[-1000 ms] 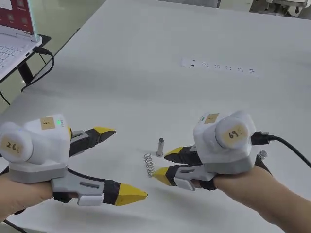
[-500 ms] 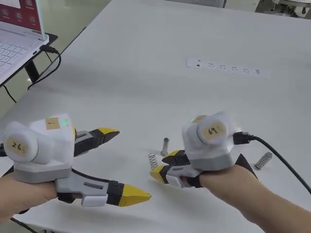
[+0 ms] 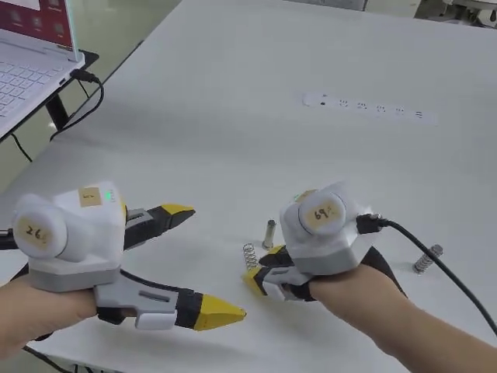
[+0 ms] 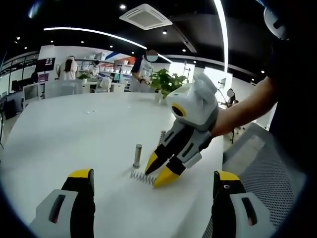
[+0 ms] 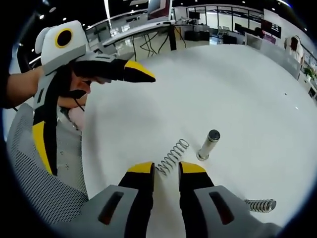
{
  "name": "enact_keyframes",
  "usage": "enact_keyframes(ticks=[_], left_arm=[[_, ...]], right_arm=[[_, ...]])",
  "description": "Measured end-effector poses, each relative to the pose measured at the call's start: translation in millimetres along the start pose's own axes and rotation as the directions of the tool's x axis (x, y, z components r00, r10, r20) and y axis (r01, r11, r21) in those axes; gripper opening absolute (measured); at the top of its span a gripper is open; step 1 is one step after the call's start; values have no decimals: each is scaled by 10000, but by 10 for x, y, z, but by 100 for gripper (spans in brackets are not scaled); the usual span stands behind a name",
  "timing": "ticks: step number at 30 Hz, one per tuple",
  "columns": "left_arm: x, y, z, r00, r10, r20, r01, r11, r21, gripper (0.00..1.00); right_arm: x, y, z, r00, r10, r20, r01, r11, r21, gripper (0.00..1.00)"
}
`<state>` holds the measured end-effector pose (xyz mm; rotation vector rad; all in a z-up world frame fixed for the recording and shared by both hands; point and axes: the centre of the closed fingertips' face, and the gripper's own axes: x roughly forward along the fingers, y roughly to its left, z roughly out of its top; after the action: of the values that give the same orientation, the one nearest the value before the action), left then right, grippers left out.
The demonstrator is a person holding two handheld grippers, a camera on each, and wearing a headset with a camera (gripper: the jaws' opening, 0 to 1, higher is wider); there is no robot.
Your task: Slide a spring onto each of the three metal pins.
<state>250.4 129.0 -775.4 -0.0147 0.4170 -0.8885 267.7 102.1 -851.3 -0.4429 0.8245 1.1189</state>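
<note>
Head view: on the white table (image 3: 233,116), the right gripper (image 3: 262,266), jaws nearly together, bears on a spring (image 3: 249,255) lying flat just beside an upright pin (image 3: 269,233); the left gripper (image 3: 200,264) hovers near, jaws wide and empty. A second spring (image 3: 427,259) lies well to the right, too small to tell whether a pin runs through it. Left gripper view: the right gripper's tips sit at one end of the spring, whose long axis runs away from them past the pin's foot. Right gripper view: the spring's near end lies between the narrow jaws, angled toward the pin; contact cannot be made out. The right gripper is judged nearer for the pickup
</note>
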Motion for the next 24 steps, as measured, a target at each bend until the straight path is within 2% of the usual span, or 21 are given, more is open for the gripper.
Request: enact_keyframes(ticks=[7,24], left_arm=[[2,1,1,10000,1,34,-1,10000,-49,97],[-4,6,-21,10000,14,10,-14,10000,-70,97]], right_arm=[[34,18,-6,10000,-6,-74,3,9992,-389,15],[16,-27,-23,9997,-152,-175,142,9984,-542,12]])
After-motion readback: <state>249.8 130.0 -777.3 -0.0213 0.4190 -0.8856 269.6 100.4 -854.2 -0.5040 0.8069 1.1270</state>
